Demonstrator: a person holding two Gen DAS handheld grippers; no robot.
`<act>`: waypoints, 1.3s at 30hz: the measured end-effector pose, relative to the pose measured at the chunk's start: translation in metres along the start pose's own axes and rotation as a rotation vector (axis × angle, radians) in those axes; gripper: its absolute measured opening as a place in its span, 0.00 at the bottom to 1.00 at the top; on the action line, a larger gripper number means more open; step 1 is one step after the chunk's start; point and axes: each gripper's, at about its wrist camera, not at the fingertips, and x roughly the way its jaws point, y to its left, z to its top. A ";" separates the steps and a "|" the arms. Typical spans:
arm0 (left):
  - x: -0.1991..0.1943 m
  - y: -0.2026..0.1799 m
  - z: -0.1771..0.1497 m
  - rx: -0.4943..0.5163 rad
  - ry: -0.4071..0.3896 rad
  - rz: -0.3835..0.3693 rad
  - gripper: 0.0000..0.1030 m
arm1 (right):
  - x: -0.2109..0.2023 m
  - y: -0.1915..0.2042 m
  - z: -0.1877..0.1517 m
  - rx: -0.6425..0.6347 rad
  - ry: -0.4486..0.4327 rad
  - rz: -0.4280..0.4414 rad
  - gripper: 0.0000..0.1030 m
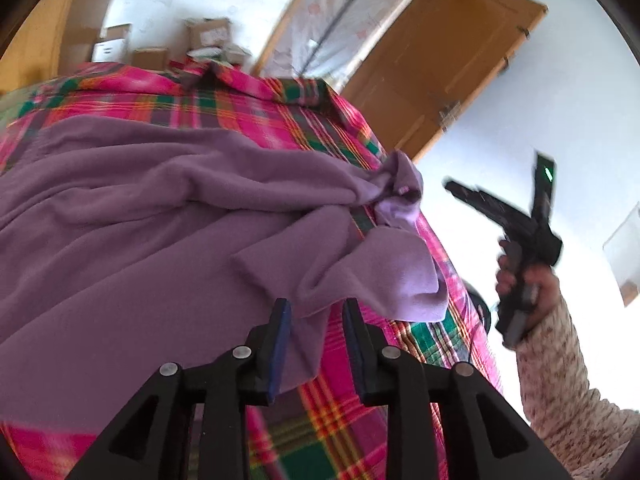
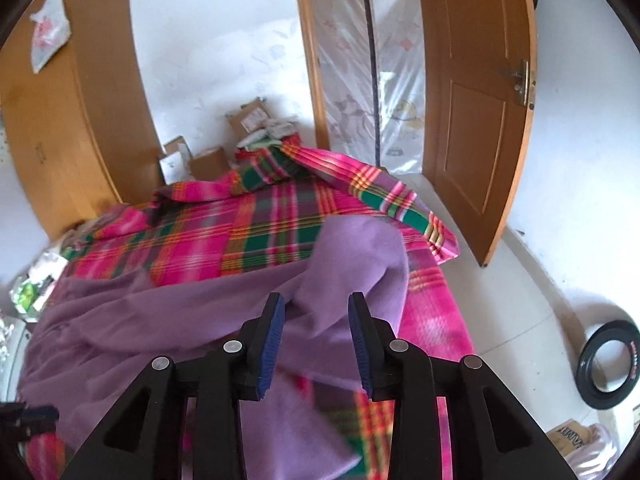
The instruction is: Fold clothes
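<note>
Partly blurred, purple garment (image 2: 192,312) overhangs plaid blanket (image 2: 256,232).

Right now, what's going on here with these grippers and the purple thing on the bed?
A person holds a gripper in each hand over a purple garment spread, rumpled and not yet folded, on a pink plaid blanket. The left gripper is open, low over the garment's bunched sleeve. The right gripper is open too, raised off to the side and gripping nothing.
</note>
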 end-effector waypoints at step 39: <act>-0.133 0.200 -0.094 -0.548 -0.196 0.268 0.29 | 0.007 0.192 -0.157 -0.170 0.228 0.150 0.46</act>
